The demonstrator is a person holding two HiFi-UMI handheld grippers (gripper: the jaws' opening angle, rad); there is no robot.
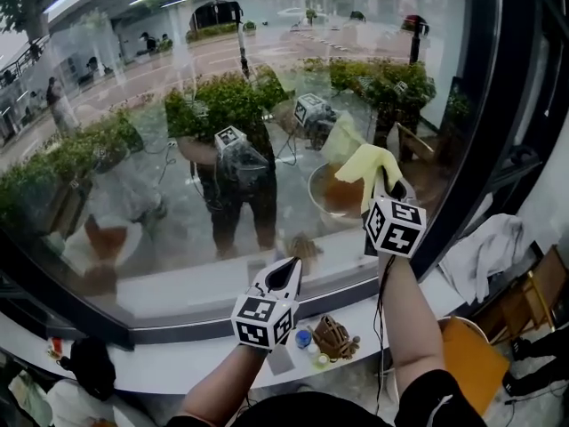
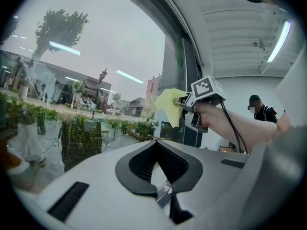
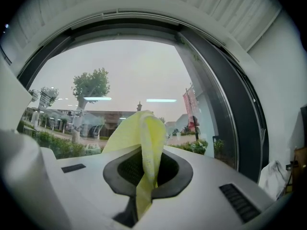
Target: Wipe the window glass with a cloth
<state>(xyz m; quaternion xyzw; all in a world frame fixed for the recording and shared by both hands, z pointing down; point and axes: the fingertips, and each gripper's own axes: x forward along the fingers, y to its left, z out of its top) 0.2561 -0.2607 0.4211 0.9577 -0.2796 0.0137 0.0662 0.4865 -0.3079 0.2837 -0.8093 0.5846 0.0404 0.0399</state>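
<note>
The big curved window glass (image 1: pixel 204 105) fills most of the head view and mirrors both grippers. My right gripper (image 1: pixel 384 183) is raised at the right side of the pane, shut on a yellow cloth (image 1: pixel 370 162) that lies against or very close to the glass. In the right gripper view the cloth (image 3: pixel 144 143) stands up folded between the jaws of that gripper (image 3: pixel 146 152). My left gripper (image 1: pixel 288 272) hangs lower, near the sill, shut with nothing in it. The left gripper view shows its jaws (image 2: pixel 154 143) together, and the right gripper with the cloth (image 2: pixel 168 104) beyond.
A dark window frame (image 1: pixel 487 105) borders the glass on the right. On the white sill (image 1: pixel 178 367) below lie a blue cap (image 1: pixel 303 338) and a brown object (image 1: pixel 335 337). A white cloth (image 1: pixel 484 254) and an orange seat (image 1: pixel 476 363) are at the right. A person (image 2: pixel 259 107) stands far behind.
</note>
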